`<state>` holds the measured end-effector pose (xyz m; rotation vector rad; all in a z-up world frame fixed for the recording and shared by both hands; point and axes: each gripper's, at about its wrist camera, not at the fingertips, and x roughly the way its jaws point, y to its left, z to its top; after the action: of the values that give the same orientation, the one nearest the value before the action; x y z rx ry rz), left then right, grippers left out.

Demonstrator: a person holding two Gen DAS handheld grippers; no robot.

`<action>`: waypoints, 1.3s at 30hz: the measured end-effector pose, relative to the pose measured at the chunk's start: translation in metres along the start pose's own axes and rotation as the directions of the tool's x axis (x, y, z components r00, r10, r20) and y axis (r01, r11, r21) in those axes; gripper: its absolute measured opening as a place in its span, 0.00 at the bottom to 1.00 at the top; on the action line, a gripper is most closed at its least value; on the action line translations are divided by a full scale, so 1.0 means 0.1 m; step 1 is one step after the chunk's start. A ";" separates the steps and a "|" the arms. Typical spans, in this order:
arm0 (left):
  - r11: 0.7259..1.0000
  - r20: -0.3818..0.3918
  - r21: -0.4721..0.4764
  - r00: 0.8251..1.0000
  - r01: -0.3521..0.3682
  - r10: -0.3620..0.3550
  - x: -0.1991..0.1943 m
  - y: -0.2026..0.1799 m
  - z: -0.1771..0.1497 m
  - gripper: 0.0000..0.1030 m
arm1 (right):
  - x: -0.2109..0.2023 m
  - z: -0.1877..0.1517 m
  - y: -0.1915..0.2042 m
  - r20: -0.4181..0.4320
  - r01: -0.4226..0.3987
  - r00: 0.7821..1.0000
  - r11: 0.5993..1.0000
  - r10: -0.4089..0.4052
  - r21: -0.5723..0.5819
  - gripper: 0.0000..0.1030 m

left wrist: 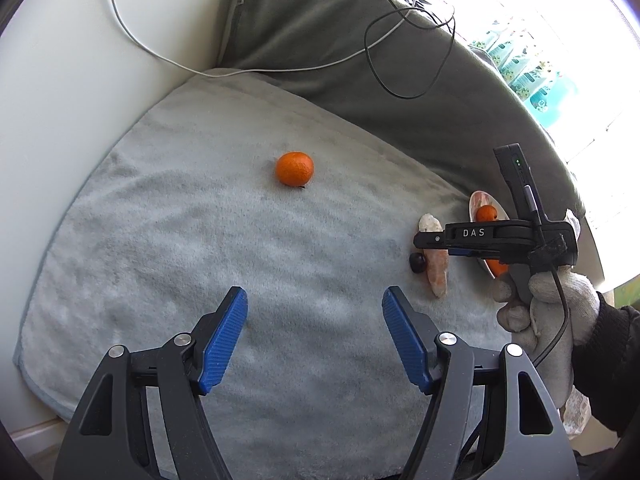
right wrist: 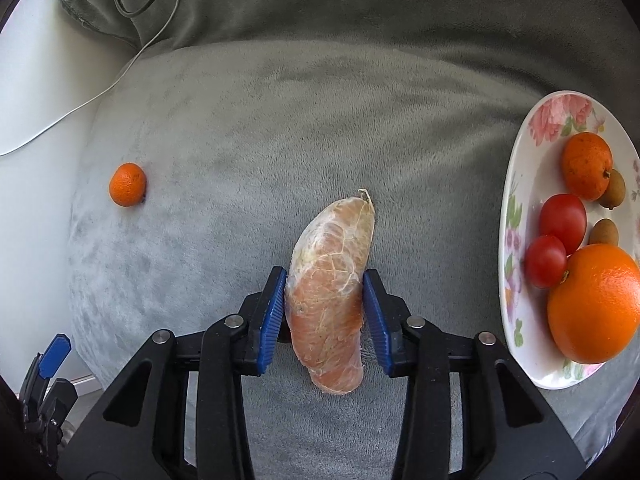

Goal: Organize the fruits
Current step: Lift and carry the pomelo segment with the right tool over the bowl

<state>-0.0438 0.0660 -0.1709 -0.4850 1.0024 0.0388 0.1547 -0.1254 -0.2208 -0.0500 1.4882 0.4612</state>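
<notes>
Since the right gripper [right wrist: 325, 312] has its blue pads pressed on both sides of a peeled citrus segment [right wrist: 330, 296], the big worry is squish: that thing looks soft and membrane-thin, so squeezing harder could burst it, and I'd guess a looser hold lets it slide out, because the pads only catch its middle while both ends stick out past them. It seems to sit right at the grey towel [right wrist: 248, 152], so whether it's lifted at all I can't tell.

Off to the right is the floral plate [right wrist: 516, 208], already crowded with a big orange [right wrist: 596, 304], two tomatoes [right wrist: 562, 218], a mandarin and a couple of small brown fruits, so dropping the segment in could nudge something round over the rim.

The left gripper [left wrist: 315, 340] hangs wide open over the towel, with a loose tangerine [left wrist: 294, 168] well ahead of it. A dark little fruit [left wrist: 417, 262] lies beside the segment too, easy to knock.
</notes>
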 end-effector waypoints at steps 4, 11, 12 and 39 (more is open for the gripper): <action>1.000 -0.005 -0.005 1.000 -0.002 0.002 0.02 0.01 0.00 0.68 | 0.01 0.02 0.00 -0.003 -0.006 1.000 1.000 0.006 -0.001 0.39; 1.000 -0.005 0.004 1.000 0.000 0.000 0.03 -0.01 0.02 0.68 | 0.00 -0.01 -0.10 0.008 -0.041 0.999 0.999 0.041 0.003 0.38; 1.000 -0.005 0.006 1.000 0.000 0.000 0.03 -0.01 0.02 0.68 | -0.02 -0.02 -0.13 0.010 -0.047 0.999 0.999 0.047 0.003 0.38; 0.992 -0.025 0.124 0.999 0.035 -0.032 0.13 -0.49 0.11 0.68 | -0.93 -0.40 -0.52 0.202 -0.136 0.971 0.990 0.125 0.042 0.38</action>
<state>-0.0151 0.0240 -0.1582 -0.3883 1.0127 -0.0592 0.1330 -0.2099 -0.1479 0.1349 1.3108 0.5156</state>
